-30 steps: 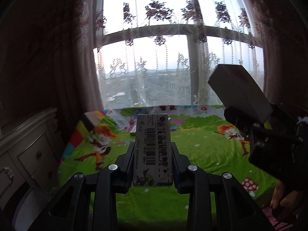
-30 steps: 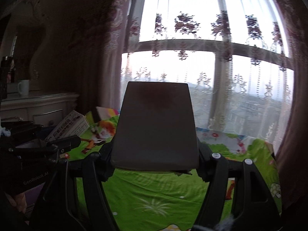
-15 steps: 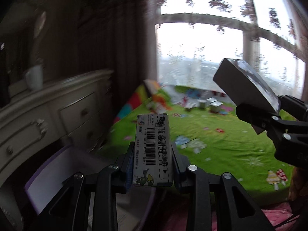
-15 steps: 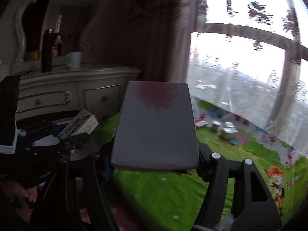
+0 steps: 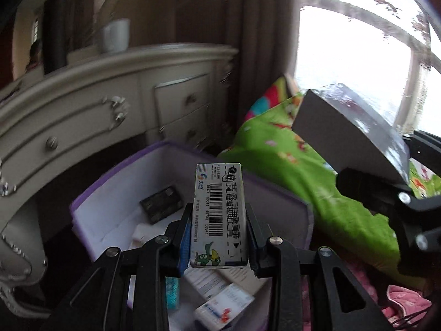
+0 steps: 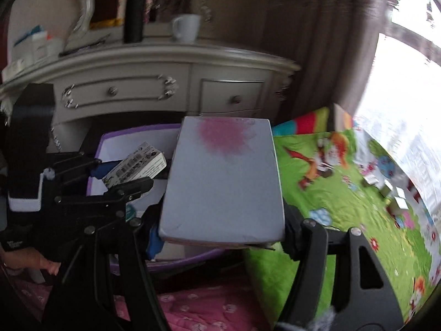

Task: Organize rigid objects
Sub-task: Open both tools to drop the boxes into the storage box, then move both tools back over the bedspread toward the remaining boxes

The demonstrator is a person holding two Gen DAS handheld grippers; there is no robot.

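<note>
Two boxes held over the purple bin [image 5: 91, 201]
Left gripper [image 5: 219, 234] clamped tight on a narrow barcode box [image 5: 219, 215] above the bin's opening; right gripper [image 6: 223, 229] grips a wide grey box [image 6: 223, 182], near the green blanket [image 6: 344, 193].

Daylight came from the window [image 5: 358, 63] at the far right, blown out to plain white in both views. The dresser [image 6: 154, 82] and curtain [image 5: 248, 41] on the left sat dim and brownish. Motion blur smeared the dresser, the mug [image 5: 115, 35] and the green bedspread [image 6: 344, 193]. The barcode carton [image 5: 220, 215] stayed sharp. Fisheye bending curved the edges, and the corners fell to black.
</note>
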